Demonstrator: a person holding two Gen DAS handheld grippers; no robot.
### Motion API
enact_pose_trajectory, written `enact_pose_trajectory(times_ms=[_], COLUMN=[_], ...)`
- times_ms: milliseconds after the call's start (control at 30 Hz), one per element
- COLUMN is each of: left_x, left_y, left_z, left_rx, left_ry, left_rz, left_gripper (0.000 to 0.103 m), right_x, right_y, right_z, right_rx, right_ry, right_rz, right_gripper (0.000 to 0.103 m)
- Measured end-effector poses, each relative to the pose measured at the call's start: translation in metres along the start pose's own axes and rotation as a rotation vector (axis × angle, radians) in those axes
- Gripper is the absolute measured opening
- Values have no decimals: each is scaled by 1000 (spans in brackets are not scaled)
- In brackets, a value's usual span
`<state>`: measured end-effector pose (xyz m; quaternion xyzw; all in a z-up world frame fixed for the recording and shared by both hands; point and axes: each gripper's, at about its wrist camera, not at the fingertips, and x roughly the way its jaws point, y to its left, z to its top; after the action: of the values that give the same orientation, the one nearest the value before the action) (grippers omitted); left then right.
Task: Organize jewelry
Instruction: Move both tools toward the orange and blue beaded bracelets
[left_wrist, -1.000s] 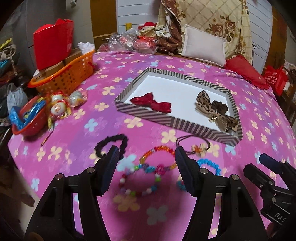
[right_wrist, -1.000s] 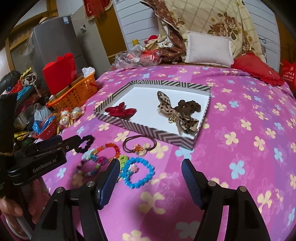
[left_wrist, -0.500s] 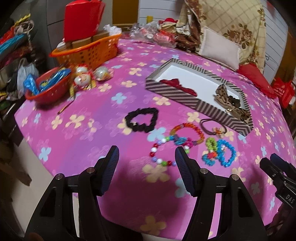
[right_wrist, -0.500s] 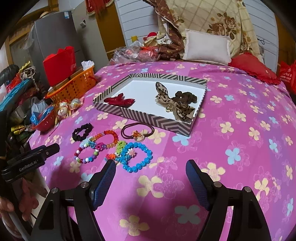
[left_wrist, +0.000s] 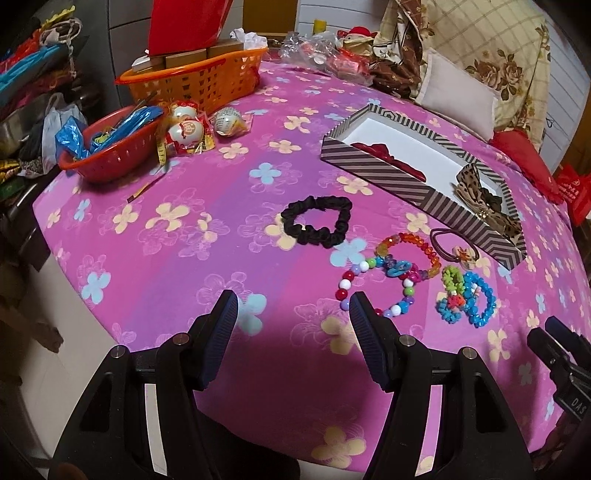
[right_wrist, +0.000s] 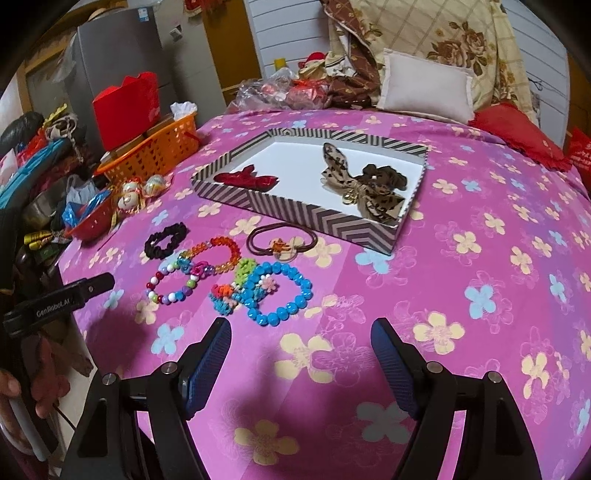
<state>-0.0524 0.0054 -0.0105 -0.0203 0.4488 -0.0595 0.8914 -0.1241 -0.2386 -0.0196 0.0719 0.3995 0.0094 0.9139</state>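
A striped tray (right_wrist: 295, 212) (left_wrist: 373, 168) on the pink flowered cloth holds a red bow (right_wrist: 245, 180), a leopard bow (right_wrist: 364, 190) and a dark scrunchie (right_wrist: 386, 175). In front of it lie a black scrunchie (left_wrist: 316, 220) (right_wrist: 166, 240), a brown hair tie (right_wrist: 282, 242), an orange bead bracelet (right_wrist: 221, 254), a multicolour bead bracelet (left_wrist: 373, 291), a green and blue knitted piece (right_wrist: 231, 290) and a blue bead bracelet (right_wrist: 279, 295). My left gripper (left_wrist: 291, 314) is open and empty, near the table's front left edge. My right gripper (right_wrist: 301, 343) is open and empty, short of the blue bracelet.
An orange basket (left_wrist: 199, 83) with boxes and a red bag stands at the back left. A red bowl (left_wrist: 110, 147) and wrapped round toys (left_wrist: 192, 127) sit beside it. Pillows (right_wrist: 424, 86) and clutter line the far edge. The table edge drops off at left.
Both grippers have pulled back from the jewelry toward the table's front edge. The left one has also swung left. Nothing was picked up.
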Motion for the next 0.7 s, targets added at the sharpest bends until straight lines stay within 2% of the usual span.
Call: enact_pose_trajectory(times_ms=[233,700], left_x=[10,17], left_y=[7,-7], left_z=[-1,3], left_rx=[-14,25], left_ry=[28,37], left_rz=[2,-31], left_gripper=[63,63], right_x=[10,24], right_y=[10,17], right_z=[-2,-1], right_rx=[-33,-53], right_ry=[18,35], right_rz=[26,52], right_gripper=[76,76])
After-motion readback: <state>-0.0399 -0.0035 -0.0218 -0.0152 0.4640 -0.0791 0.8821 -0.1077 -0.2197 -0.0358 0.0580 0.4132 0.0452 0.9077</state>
